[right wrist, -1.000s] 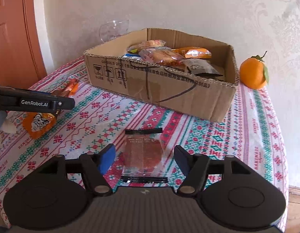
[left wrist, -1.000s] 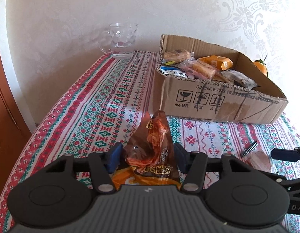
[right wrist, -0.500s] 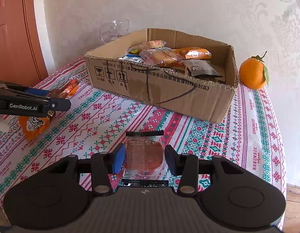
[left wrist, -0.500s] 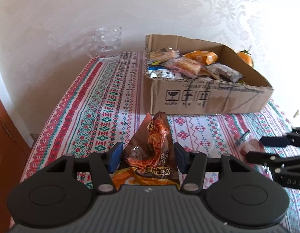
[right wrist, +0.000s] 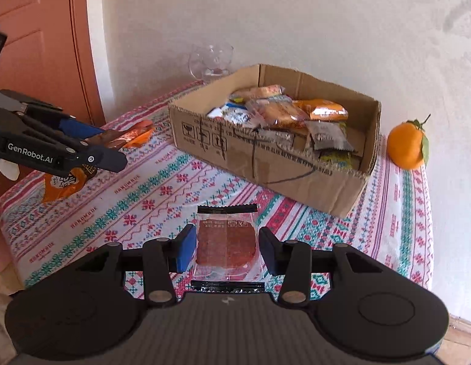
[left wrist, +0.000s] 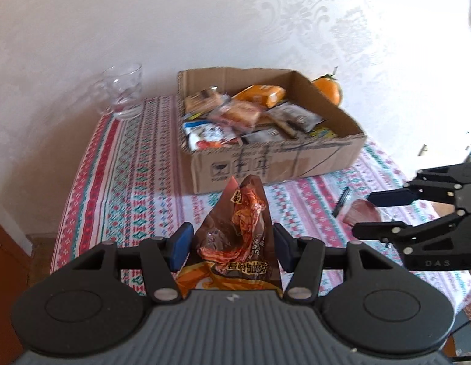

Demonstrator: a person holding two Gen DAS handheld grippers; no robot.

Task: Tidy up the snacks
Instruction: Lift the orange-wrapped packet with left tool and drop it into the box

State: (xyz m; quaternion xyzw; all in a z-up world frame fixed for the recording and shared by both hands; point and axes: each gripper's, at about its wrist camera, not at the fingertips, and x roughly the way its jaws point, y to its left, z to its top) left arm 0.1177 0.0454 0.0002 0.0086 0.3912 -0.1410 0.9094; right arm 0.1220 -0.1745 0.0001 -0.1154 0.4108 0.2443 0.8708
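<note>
My left gripper (left wrist: 230,248) is shut on a brown and orange snack bag (left wrist: 240,237) and holds it above the table, in front of the cardboard box (left wrist: 296,161). The box holds several snack packets. My right gripper (right wrist: 224,249) is shut on a clear packet of red meat slices (right wrist: 226,243) and holds it above the patterned tablecloth (right wrist: 144,194). The box also shows in the right wrist view (right wrist: 265,164), with the left gripper (right wrist: 113,152) and its bag (right wrist: 65,179) at the left. The right gripper (left wrist: 369,213) shows at the right of the left wrist view.
A glass mug (left wrist: 122,94) stands at the back left by the wall. An orange with a leaf (right wrist: 407,144) sits right of the box. An orange-brown door (right wrist: 37,45) is at the left. The table edge is close on the right (right wrist: 430,243).
Both grippers have risen with their packets. The right gripper's fingers closed from wide open onto the meat packet. The left gripper kept its hold on the bag and swung right toward the box.
</note>
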